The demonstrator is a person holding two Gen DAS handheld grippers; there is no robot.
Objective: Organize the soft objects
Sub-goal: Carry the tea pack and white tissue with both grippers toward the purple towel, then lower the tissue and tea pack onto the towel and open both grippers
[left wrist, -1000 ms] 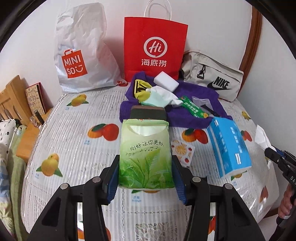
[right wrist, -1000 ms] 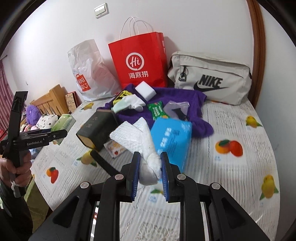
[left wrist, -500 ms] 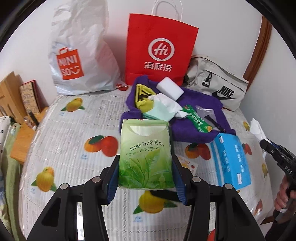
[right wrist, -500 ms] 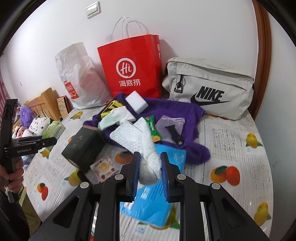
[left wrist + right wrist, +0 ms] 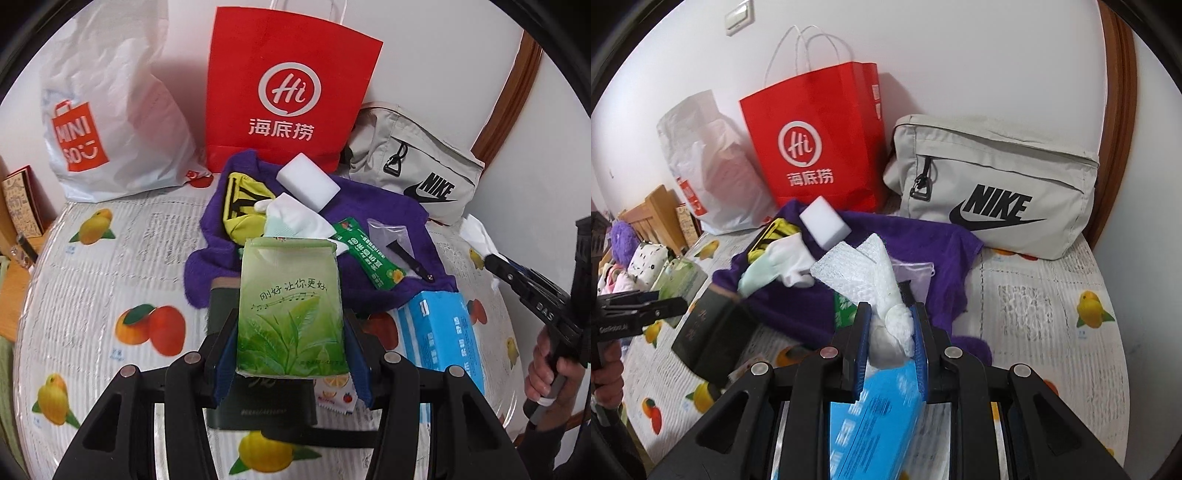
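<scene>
The left gripper (image 5: 291,332) pinches the green tissue pack (image 5: 290,306), as a second ago; both grippers have carried forward toward the far edge of the bed (image 5: 92,266), so the red paper bag (image 5: 291,92) looms larger; the right gripper (image 5: 891,334) still clamps the white foam wrap (image 5: 866,280), now above the blue tissue pack (image 5: 875,413), near the purple towel (image 5: 923,240).

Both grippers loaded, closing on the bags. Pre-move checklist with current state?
1. Left gripper clamps green tissue pack: ok.
2. Right gripper clamps white foam wrap: ok.
3. Red paper bag upright: ok.
4. Red bag mouth open: cannot tell.
5. Nike pouch zip open: cannot tell.
6. Path ahead free: not ok, purple towel pile lies before the bags.
</scene>
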